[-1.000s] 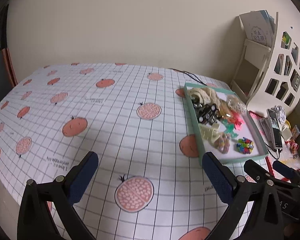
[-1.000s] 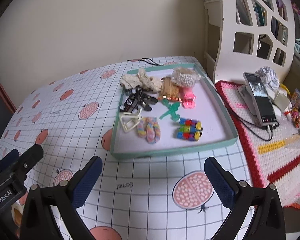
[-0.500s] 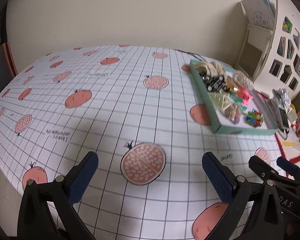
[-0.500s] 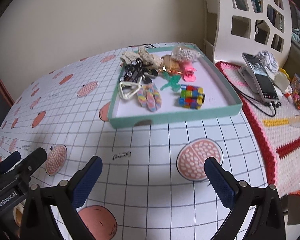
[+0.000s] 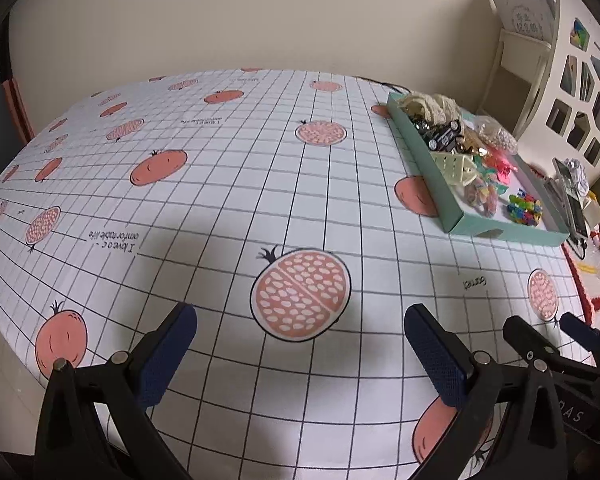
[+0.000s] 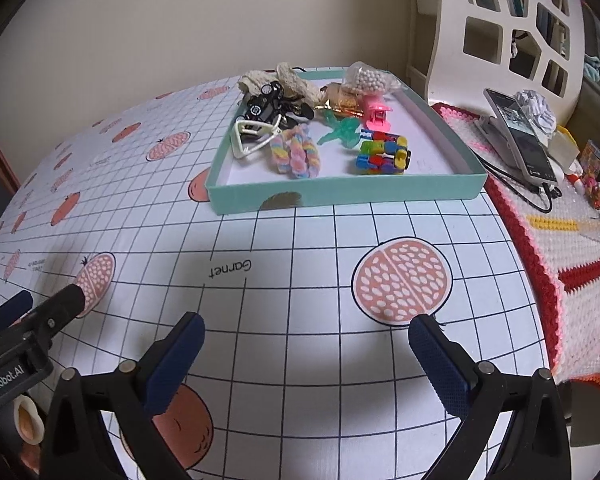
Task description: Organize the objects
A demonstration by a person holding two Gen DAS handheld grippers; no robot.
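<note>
A shallow teal box (image 6: 340,194) (image 5: 424,162) sits on the far right of the tablecloth, filled with small items. In it lie a colourful block toy (image 6: 384,156) (image 5: 525,208), a pastel twisted scrunchie (image 6: 296,154), a cream triangular clip (image 6: 254,136), a black toy car (image 6: 266,102), a green figure (image 6: 342,132), a pink clip (image 6: 374,114) and a bag of white beads (image 6: 368,78). My left gripper (image 5: 300,336) hovers open over the near table edge, holding nothing. My right gripper (image 6: 306,340) is open and empty too, well short of the box.
A white grid tablecloth with pomegranate prints (image 5: 220,184) covers the table. To the right lie a crocheted mat (image 6: 572,240), a phone on a stand with a cable (image 6: 520,136) and a white shelf unit (image 6: 500,32). A wall stands behind.
Both grippers have pulled back toward the near table edge and dropped lower; the teal box now looks farther away. Both stay open and empty.
</note>
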